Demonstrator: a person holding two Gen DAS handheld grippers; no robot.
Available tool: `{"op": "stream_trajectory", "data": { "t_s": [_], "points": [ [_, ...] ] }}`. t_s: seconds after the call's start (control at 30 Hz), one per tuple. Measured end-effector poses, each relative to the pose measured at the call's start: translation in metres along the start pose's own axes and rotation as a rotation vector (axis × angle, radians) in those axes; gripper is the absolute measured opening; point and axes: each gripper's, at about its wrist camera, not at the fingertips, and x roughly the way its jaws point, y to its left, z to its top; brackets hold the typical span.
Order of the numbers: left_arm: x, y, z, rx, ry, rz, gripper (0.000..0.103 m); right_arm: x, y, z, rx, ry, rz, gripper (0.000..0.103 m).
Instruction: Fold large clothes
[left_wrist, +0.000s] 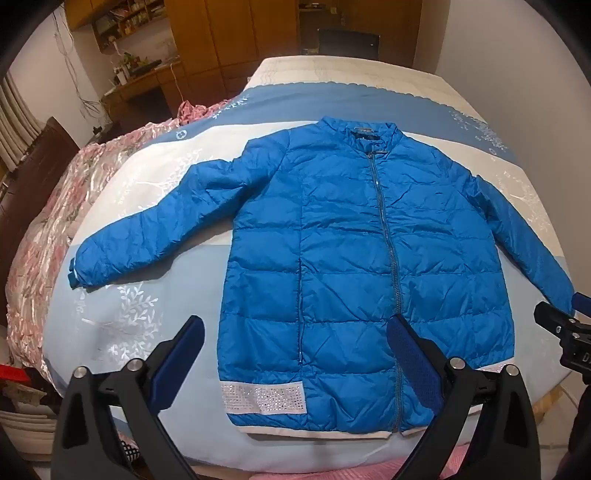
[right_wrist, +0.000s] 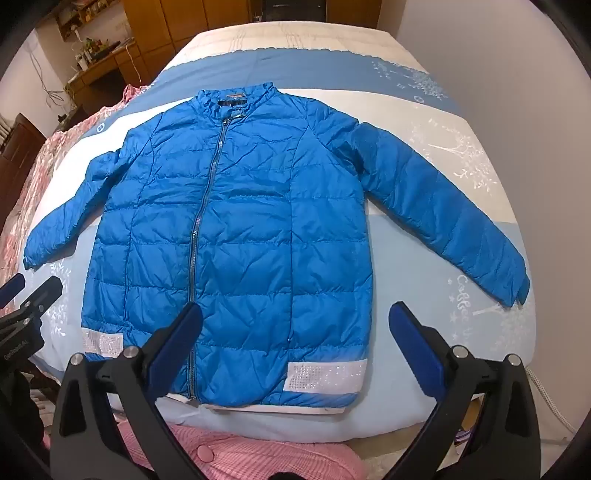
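Both my tools, left tool (left_wrist: 295, 345) and right tool (right_wrist: 295, 332), hang released above the blue puffer jacket's (left_wrist: 351, 258) hem. Slippery, puffy fabric ahead; a shallow pinch could slip and spring the fold open.

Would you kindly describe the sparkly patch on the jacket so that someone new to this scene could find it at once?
Start at the bed, where a blue puffer jacket lies flat, zipped, collar far from the camera. Follow its near hem to the side of the right gripper: the patch is a white rectangular band studded with tiny shiny dots, unlike the plain blue quilting around it.
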Motion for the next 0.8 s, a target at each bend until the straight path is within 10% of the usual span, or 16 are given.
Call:
{"op": "stream_trajectory", "data": {
  "t_s": [0.8],
  "points": [
    [-0.0022, -0.0016, 0.0003, 0.001, -0.006, -0.007, 0.099, -0.0009, -0.0001, -0.0033, -0.003, -0.001, 0.000, 0.100]
  ]
}}
